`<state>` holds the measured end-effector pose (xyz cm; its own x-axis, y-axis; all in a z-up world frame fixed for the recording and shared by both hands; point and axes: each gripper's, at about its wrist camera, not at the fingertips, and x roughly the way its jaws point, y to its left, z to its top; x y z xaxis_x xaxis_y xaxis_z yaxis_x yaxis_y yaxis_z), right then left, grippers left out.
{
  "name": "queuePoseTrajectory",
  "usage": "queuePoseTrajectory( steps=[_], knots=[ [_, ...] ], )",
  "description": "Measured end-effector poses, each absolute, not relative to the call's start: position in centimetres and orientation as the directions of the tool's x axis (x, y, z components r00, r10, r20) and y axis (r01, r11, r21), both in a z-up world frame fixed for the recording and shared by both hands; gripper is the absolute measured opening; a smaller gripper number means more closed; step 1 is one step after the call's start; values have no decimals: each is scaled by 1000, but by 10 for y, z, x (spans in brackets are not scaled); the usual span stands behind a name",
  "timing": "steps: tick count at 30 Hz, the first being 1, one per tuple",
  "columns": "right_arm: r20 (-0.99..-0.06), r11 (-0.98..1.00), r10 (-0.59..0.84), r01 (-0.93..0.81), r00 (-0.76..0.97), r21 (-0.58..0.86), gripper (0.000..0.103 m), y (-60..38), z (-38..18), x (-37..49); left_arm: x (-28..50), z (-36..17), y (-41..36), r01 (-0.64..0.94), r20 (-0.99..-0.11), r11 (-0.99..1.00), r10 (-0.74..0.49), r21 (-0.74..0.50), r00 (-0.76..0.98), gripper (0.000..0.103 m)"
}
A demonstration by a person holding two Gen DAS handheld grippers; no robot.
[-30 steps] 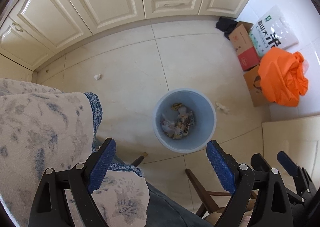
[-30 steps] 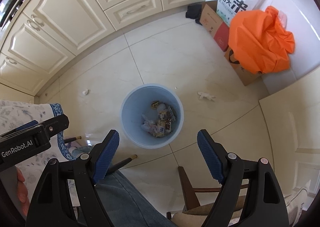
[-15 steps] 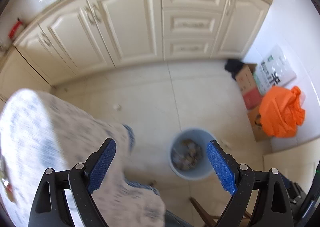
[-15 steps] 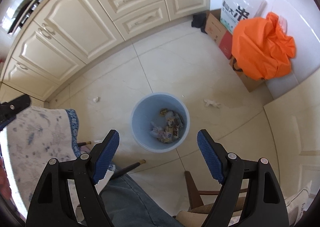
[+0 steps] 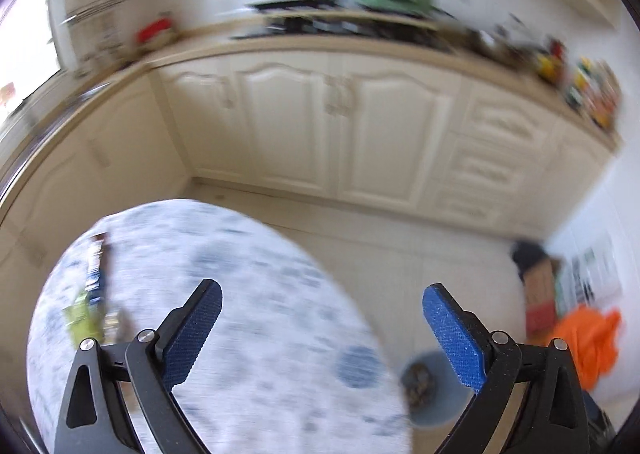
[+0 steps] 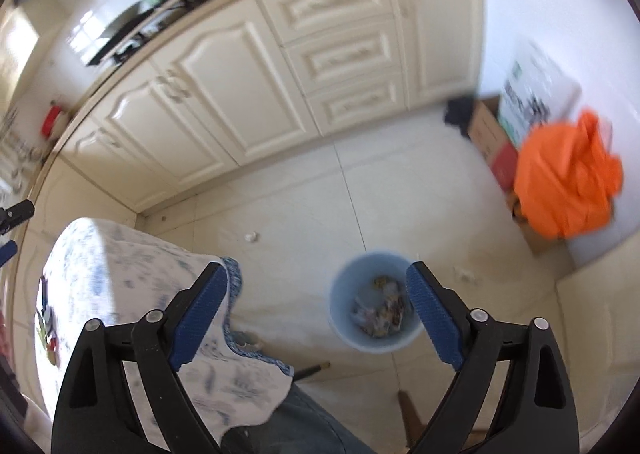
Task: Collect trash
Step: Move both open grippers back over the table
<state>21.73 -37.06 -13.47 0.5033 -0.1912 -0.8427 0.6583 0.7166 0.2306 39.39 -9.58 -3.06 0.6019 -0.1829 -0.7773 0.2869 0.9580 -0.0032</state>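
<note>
A pale blue bin [image 6: 375, 302] holding several wrappers stands on the tiled floor; in the left wrist view this bin [image 5: 432, 390] sits low right, partly behind a finger. My left gripper [image 5: 320, 318] hangs high over the round table [image 5: 224, 318] with its blue-and-white cloth, jaws opening, nothing between them. Blurred wrappers [image 5: 90, 294] lie at the table's left. My right gripper [image 6: 316, 298] is above the floor between table [image 6: 120, 278] and bin, jaws opening and empty. Two white paper scraps [image 6: 251, 236] [image 6: 464, 274] lie on the floor.
Cream cabinets [image 6: 280, 69] run along the back wall under a cluttered counter. An orange bag [image 6: 566, 181] on cardboard boxes and a white sack [image 6: 536, 93] fill the right corner. A person's jeans-clad leg [image 6: 304, 422] and a wooden chair leg [image 6: 406, 410] are at the bottom.
Both grippers rose and tilted up, the left far more, swinging left over the table so the counter came into view. The bin shrank and slid down to the right. Both jaws spread wider.
</note>
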Motion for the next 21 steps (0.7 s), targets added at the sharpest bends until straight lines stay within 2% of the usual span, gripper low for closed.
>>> queuePoseTrajectory(
  steps=[5,10,16,21],
  knots=[
    [-793,825,-151,518,590,228,100,-330,-97,252,388,3,-34,150,-733,988,-135,-45,666,101],
    [-762,900,-52,362,646,245,101,-285,-70,293,380,15,28,4,-694,1000,6,14,720,102],
    [-724,955,70,162,686,246,102,-210,-46,341,389,-5,111,-174,-735,985,128,14,666,102],
    [-720,973,185,-20,669,232,103,-130,-45,374,387,-27,179,-274,-745,961,153,-41,649,102]
  ],
)
